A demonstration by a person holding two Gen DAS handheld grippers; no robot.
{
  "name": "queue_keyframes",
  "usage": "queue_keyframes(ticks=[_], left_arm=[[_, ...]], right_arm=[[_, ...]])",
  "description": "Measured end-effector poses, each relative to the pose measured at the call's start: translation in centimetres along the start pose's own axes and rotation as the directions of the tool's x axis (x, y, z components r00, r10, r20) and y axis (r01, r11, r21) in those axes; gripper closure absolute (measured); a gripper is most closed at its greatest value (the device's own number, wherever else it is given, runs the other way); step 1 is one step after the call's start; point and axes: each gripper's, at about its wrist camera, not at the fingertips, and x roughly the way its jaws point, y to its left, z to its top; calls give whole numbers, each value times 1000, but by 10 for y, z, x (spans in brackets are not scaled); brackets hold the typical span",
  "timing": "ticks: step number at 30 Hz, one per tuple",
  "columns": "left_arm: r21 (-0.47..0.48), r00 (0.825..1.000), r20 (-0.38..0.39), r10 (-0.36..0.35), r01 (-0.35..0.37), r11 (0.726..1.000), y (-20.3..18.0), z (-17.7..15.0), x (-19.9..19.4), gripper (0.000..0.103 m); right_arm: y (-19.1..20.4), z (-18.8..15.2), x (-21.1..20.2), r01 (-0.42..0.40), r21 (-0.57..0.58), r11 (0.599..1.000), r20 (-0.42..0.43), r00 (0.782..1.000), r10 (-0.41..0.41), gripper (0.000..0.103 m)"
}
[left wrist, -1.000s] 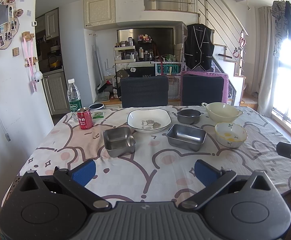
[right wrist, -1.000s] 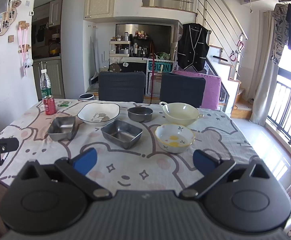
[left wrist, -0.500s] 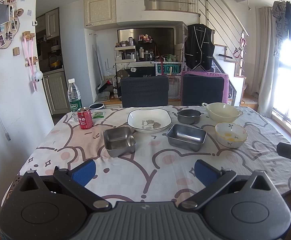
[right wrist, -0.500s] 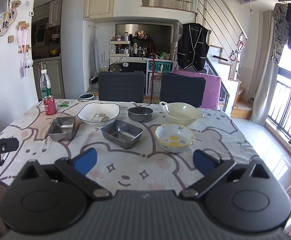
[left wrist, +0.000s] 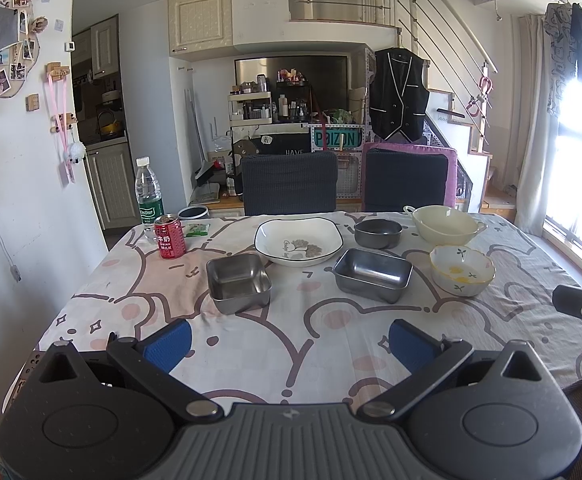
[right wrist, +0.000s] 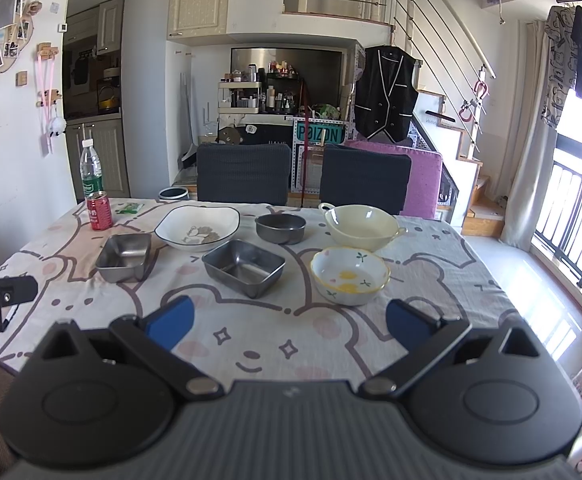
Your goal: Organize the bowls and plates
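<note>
Steel trays (left wrist: 238,282) (left wrist: 372,275) empty, floral bowl (left wrist: 461,270) empty, both tools spread

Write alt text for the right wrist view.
The open right gripper hovers over a bear-print tablecloth, holding nothing. Beyond it sit two steel trays, a flowered bowl, a cream bowl, a white plate and a steel bowl.

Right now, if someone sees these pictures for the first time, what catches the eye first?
First comes the cluster of empty dishes mid-table on the bear-print tablecloth: two steel trays, a white square plate, a dark round bowl and two ceramic bowls. The red can at the far left corner stands out too, beside a water bottle. Both hand-held grippers, left and right, hover open near the table's front edge.
</note>
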Motion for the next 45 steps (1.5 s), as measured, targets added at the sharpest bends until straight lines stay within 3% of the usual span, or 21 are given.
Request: queue_keyframes(ticks=[19, 25, 27, 30, 39, 45], left_arm=[[1, 1000, -1, -1, 1, 1000, -1, 0, 0, 0], [-69, 998, 33, -49, 51, 996, 8, 3, 0, 0], [-54, 998, 58, -21, 24, 998, 8, 8, -5, 0], [-18, 994, 105, 26, -24, 1000, 2, 20, -11, 0], [-10, 985, 148, 89, -89, 996, 7, 69, -17, 0], [2, 988, 143, 59, -60, 998, 16, 110, -8, 0]], right_arm=[[-8, -8, 9, -1, 3, 1000, -5, 1000, 1, 0], [-5, 3, -1, -21, 15, 1000, 2, 1000, 20, 0], [-5, 7, -2, -37, 9, 999, 11, 999, 37, 0], [-4, 16, -6, -69, -10, 998, 45, 997, 70, 0], [-12, 69, -4, -205, -54, 977, 100, 973, 210, 0], [-20, 116, 5, -254, -44, 966, 98, 961, 258, 0]])
